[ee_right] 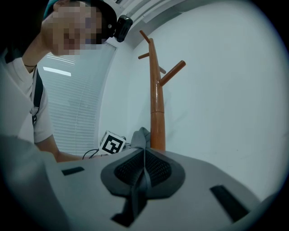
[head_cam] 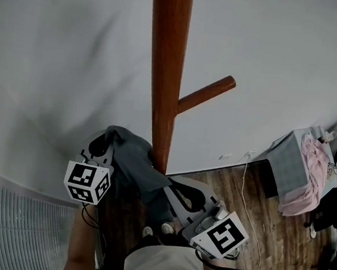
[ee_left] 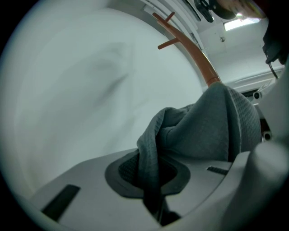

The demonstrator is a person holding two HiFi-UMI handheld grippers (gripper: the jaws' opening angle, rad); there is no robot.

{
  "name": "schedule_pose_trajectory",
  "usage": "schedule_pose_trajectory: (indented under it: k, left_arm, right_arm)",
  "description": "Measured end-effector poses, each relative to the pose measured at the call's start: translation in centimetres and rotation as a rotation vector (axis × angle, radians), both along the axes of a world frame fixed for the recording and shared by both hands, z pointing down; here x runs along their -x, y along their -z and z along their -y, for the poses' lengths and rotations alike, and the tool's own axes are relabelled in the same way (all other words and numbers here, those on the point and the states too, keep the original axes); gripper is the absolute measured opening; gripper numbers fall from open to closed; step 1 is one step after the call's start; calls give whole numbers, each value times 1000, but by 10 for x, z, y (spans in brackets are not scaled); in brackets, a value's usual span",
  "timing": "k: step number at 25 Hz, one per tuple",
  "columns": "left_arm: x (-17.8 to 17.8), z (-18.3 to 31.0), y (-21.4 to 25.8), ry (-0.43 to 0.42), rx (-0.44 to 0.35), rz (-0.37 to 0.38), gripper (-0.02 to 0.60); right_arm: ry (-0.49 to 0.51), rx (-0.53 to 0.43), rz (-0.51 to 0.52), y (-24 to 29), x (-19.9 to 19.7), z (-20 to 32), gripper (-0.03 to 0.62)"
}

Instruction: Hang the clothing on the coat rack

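Observation:
A grey garment [head_cam: 136, 169] hangs bunched between both grippers, just in front of the brown wooden coat rack pole [head_cam: 165, 71]. One peg [head_cam: 206, 94] angles up to the right above it. My left gripper [head_cam: 109, 142] is shut on the cloth's left part; in the left gripper view a thick fold [ee_left: 198, 131] runs down between the jaws [ee_left: 151, 176]. My right gripper [head_cam: 176, 190] is shut on a thin edge of the cloth [ee_right: 143, 173], with the pole [ee_right: 156, 103] directly beyond it. The garment touches the pole's front side below the peg.
A white wall stands behind the rack. White slatted blinds [head_cam: 9, 228] fill the lower left. At the right, a table [head_cam: 286, 159] with a pink cloth [head_cam: 311, 170] stands on the wooden floor [head_cam: 251, 200], and a cable trails down the wall.

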State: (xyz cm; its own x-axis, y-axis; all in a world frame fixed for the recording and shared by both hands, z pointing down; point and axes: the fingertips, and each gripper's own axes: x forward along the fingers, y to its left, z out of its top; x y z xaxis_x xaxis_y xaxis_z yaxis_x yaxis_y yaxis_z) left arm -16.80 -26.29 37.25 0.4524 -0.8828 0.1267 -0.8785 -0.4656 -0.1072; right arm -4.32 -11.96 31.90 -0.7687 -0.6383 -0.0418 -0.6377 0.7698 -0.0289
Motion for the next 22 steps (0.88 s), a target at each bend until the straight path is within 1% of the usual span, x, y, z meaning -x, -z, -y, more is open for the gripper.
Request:
schedule_pose_trajectory:
  k: [3,6,10,15,17,19,22]
  left_arm:
    - [-3,-1,-2,-6,6,1,34]
    - [-4,-2,-6,-7,8,-3,34]
    - [-5,-3,-6,-7,10,-11,35]
    - [-6,-6,-8,-8,2,5,35]
    - [-7,-8,-12,-12,3,14,35]
    - [-9,-10,-16,-23,8,17,35]
    - [-12,-12,-20,-35,9,22,35]
  right_arm:
    - [-1,3,-9,-1,1,1,23]
    - [-2,38,-37,-10,1,0,23]
    - [8,-19,-6,3,5,2,23]
    - [12,-17,0,4,6,3,23]
    - [15,-2,-13,-2,6,2,23]
    - [16,34,-41,-11,6,1,23]
    - [15,63,-44,-17,6,0,23]
